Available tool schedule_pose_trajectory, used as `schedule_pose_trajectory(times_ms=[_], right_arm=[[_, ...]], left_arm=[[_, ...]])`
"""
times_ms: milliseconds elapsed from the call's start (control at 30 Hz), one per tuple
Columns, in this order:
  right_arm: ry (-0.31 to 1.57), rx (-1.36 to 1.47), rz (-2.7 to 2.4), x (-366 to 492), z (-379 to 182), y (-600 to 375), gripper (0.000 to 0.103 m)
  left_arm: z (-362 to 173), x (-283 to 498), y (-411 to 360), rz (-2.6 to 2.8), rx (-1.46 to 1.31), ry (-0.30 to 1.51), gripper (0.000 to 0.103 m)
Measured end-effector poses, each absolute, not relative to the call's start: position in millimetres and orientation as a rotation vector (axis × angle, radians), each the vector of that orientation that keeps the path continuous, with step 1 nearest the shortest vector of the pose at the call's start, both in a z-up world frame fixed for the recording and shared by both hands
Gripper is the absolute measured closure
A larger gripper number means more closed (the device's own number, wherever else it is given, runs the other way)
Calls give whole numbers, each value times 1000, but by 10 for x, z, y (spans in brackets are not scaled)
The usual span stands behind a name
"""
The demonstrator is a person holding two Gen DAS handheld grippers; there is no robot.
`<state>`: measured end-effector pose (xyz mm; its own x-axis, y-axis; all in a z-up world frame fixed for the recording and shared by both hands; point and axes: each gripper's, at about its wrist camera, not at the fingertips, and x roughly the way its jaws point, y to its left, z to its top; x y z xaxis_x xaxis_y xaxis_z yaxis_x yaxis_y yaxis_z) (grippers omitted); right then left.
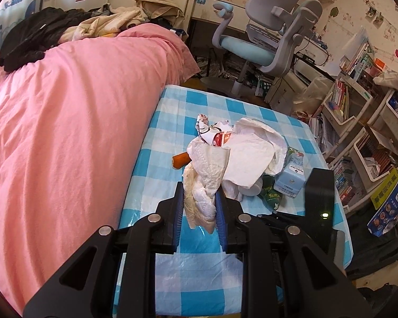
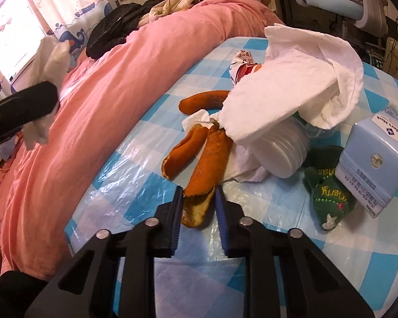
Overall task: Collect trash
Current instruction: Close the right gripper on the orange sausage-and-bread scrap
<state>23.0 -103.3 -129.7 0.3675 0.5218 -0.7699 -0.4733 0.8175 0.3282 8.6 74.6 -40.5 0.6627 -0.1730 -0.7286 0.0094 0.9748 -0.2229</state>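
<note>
Both tongs loaded: left gripper (image 1: 199,206) clamped on crumpled tissue (image 1: 202,198), lifted clear; right gripper (image 2: 199,201) clamped on orange peel (image 2: 203,175) w/ tablecloth (image 2: 135,175) beneath, ready for lift.

Glossy plastic tablecloth (image 2: 135,175) in blue and white checks, wrinkled and catching the light. On it, soft embossed paper tissue (image 2: 299,84), matt white, and a crumpled wad of the same tissue (image 1: 201,198) between ribbed blue pads (image 1: 178,206) on matt black plastic fingers with shiny metal rivets (image 1: 154,217). Orange peel (image 2: 204,169) looks rough and pitted outside, pale and pithy inside. A green knitted woollen piece (image 2: 329,193) sits fuzzy beside a smooth, printed pale-blue box (image 2: 371,164). The pink duvet (image 1: 66,122) is matt creased cotton.
</note>
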Motion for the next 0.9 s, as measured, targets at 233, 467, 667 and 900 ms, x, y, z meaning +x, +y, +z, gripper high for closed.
schedule_pose_trajectory(times_ms=[233, 467, 667, 900], right_arm=[[978, 44, 726, -12, -1082, -1218, 91], [944, 5, 819, -292, -888, -1385, 95], [941, -19, 844, -400, -878, -1413, 99], [946, -3, 841, -369, -884, -1434, 101]], left_arm=[[-419, 74, 723, -95, -193, 843, 83], [-436, 69, 620, -91, -151, 844, 83], [-438, 56, 571, -90, -124, 844, 83], [-406, 45, 611, -92, -144, 833, 83]])
